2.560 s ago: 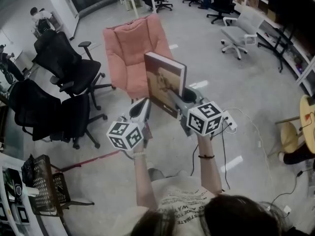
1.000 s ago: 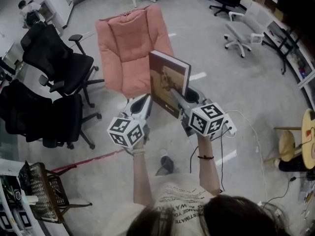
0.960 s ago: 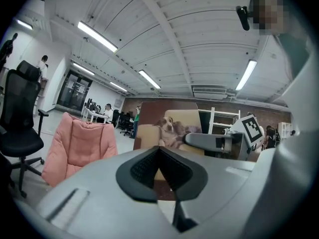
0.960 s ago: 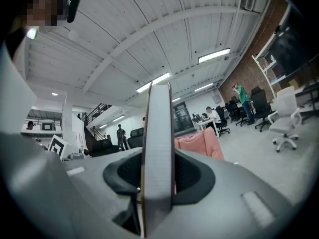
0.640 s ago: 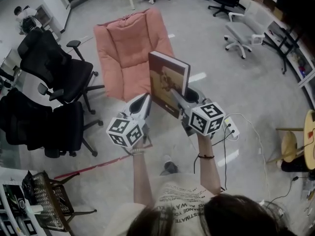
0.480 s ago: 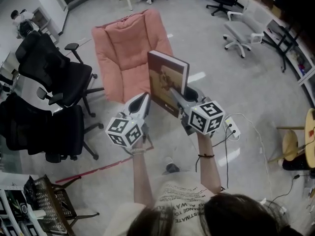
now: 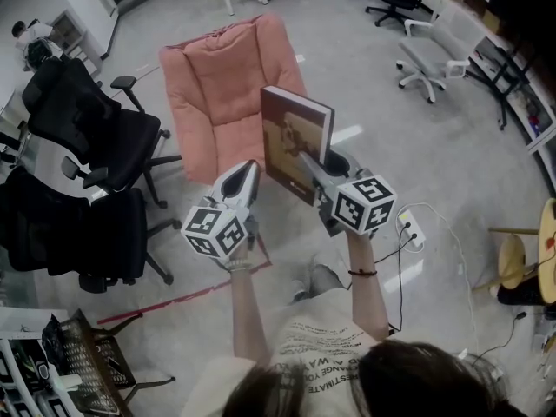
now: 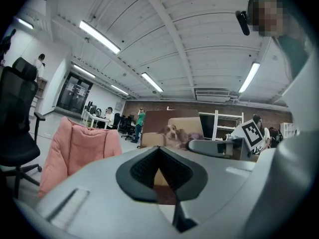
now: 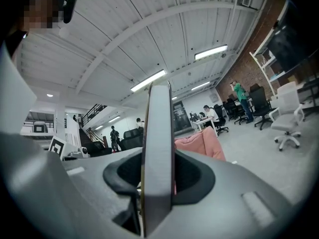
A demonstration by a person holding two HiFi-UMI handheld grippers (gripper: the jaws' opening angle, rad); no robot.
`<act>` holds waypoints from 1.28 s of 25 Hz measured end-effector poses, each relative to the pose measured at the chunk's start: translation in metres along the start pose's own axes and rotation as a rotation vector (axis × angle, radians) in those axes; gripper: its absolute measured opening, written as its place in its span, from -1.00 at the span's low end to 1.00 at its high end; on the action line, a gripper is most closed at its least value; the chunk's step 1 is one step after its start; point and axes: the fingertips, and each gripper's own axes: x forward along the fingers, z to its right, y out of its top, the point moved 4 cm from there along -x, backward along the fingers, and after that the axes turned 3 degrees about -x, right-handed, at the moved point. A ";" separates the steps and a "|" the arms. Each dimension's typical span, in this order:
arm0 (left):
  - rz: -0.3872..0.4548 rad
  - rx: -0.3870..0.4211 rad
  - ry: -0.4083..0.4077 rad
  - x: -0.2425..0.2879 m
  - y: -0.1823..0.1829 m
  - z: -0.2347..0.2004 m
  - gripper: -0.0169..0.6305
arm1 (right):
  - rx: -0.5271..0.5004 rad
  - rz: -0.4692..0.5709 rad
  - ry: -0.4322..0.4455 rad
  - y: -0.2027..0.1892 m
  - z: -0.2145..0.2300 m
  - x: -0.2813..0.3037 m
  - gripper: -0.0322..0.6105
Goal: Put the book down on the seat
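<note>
My right gripper [image 7: 318, 167] is shut on a large hardcover book [image 7: 297, 142] and holds it upright by its lower edge. The brown cover with a dog picture faces left. In the right gripper view the book's [image 9: 158, 153] edge stands straight up between the jaws. My left gripper [image 7: 246, 174] hangs beside it, shut and holding nothing; its pads meet at the tips [image 8: 158, 149]. The pink cushioned armchair [image 7: 224, 94] stands on the floor just beyond the book, seat bare. It also shows in the left gripper view [image 8: 79, 146] and the right gripper view [image 9: 202, 143].
Two black office chairs [image 7: 100, 124] [image 7: 61, 224] stand left of the armchair. A white power strip with cables [image 7: 410, 229] lies on the floor at right. A grey chair [image 7: 433, 49] stands far right, a stool [image 7: 511, 252] at the right edge, a wire basket [image 7: 82, 363] bottom left.
The armchair has drawn a little nearer and lower in the head view as the person steps forward. The book stays upright in the right gripper; the left gripper sank slightly.
</note>
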 end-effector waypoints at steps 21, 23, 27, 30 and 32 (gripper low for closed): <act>0.039 -0.066 0.117 0.104 0.015 -0.067 -0.99 | -0.002 -0.087 0.119 0.032 0.099 0.111 -0.44; 0.043 -0.068 0.130 0.108 0.015 -0.069 -0.99 | 0.000 -0.092 0.135 0.033 0.104 0.118 -0.44; 0.057 -0.060 0.164 0.111 0.018 -0.079 -0.99 | 0.004 -0.096 0.168 0.035 0.110 0.135 -0.44; 0.056 -0.053 0.191 0.110 0.020 -0.086 -0.99 | 0.005 -0.106 0.192 0.034 0.110 0.145 -0.44; 0.055 -0.052 0.202 0.112 0.020 -0.089 -0.99 | 0.009 -0.107 0.205 0.034 0.112 0.150 -0.44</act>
